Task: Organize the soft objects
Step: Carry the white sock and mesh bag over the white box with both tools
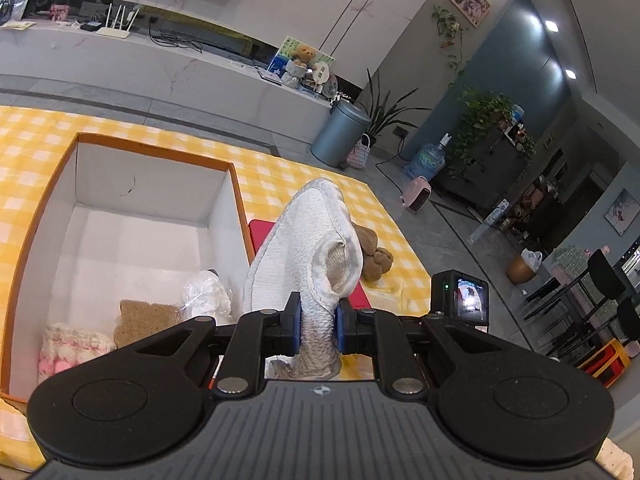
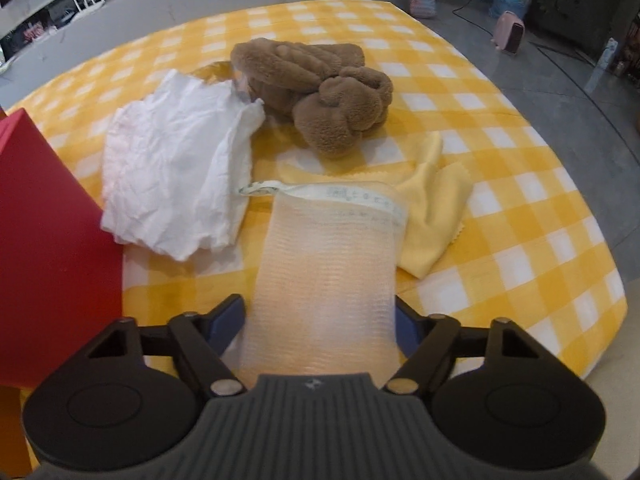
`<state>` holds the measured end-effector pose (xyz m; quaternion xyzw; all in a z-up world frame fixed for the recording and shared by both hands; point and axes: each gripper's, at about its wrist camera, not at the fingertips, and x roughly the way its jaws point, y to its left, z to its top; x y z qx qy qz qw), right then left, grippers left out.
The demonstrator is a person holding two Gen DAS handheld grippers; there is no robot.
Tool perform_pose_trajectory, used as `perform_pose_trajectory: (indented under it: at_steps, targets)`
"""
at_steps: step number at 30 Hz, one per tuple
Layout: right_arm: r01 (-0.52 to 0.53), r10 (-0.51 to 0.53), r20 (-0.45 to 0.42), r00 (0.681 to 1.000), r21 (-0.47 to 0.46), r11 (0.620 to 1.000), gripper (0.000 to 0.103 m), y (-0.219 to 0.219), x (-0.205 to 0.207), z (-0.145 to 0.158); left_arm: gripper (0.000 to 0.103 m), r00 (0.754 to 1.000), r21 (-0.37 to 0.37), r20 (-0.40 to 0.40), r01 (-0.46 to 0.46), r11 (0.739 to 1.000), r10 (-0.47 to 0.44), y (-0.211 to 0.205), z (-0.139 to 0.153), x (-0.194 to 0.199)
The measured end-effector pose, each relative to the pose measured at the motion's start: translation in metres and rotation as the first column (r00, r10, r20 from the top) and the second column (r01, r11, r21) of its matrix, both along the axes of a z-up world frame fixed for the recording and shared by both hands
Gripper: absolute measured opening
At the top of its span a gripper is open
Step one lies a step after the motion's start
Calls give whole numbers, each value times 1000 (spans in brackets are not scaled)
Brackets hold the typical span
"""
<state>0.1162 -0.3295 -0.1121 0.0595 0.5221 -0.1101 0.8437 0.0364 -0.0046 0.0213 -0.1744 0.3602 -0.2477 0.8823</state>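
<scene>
The left gripper (image 1: 316, 330) is clenched on a white terry mitt (image 1: 308, 244), lifted beside the orange-rimmed box (image 1: 236, 184). The right gripper (image 2: 320, 320) stands released around a flat mesh pouch (image 2: 326, 256) on the checkered cloth (image 2: 520, 200). Farther lie crumpled white fabric (image 2: 176, 176) and a fuzzy brown bundle (image 2: 320, 92).

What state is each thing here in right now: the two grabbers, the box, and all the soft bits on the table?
left gripper: shut on the white towel
white towel: lifted, hanging bunched beside the box
right gripper: open, mesh pouch between its fingers
mesh pouch: lying flat on the tablecloth
box: open, a few soft items inside
brown plush: lying on the tablecloth
white cloth: crumpled
yellow cloth: rumpled, partly under the pouch
</scene>
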Motion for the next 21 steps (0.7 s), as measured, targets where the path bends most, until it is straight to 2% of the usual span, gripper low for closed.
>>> perform_pose_trajectory:
  at_steps: [1, 2, 3, 5, 6, 8, 10, 14, 21]
  targets:
    - [-1, 1, 6, 1000, 2, 1000, 70, 1, -1, 0, 19, 1000, 0, -1, 2, 1000, -2, 0, 0, 0]
    - [-5, 5, 17, 1000, 2, 1000, 60, 2, -2, 1, 19, 1000, 3, -3, 6, 1000, -6, -1, 0, 0]
    - [-6, 6, 26, 1000, -5, 1000, 54, 3, -3, 2, 19, 1000, 9, -5, 13, 1000, -13, -1, 1, -1]
    - [-11, 11, 39, 999, -3, 1000, 34, 4, -5, 4, 19, 1000, 13, -4, 17, 1000, -17, -2, 2, -2]
    - [-10, 10, 41, 999, -9, 1000, 28, 5, -5, 5, 19, 1000, 10, -2, 17, 1000, -17, -2, 3, -3]
    - [-8, 8, 49, 999, 10, 1000, 4, 2, -6, 6, 19, 1000, 6, 0, 16, 1000, -16, -1, 5, -3]
    - [-17, 15, 54, 998, 45, 999, 3, -1, -8, 7, 19, 1000, 3, 2, 11, 1000, -11, 0, 6, -3]
    - [-31, 27, 121, 992, 36, 999, 3, 1, -18, 24, 19, 1000, -1, -1, 2, 1000, -2, 5, 4, -3]
    - [-93, 59, 210, 976, 153, 984, 3, -3, -34, 50, 19, 999, -11, -1, -33, 999, 33, 16, 8, -7]
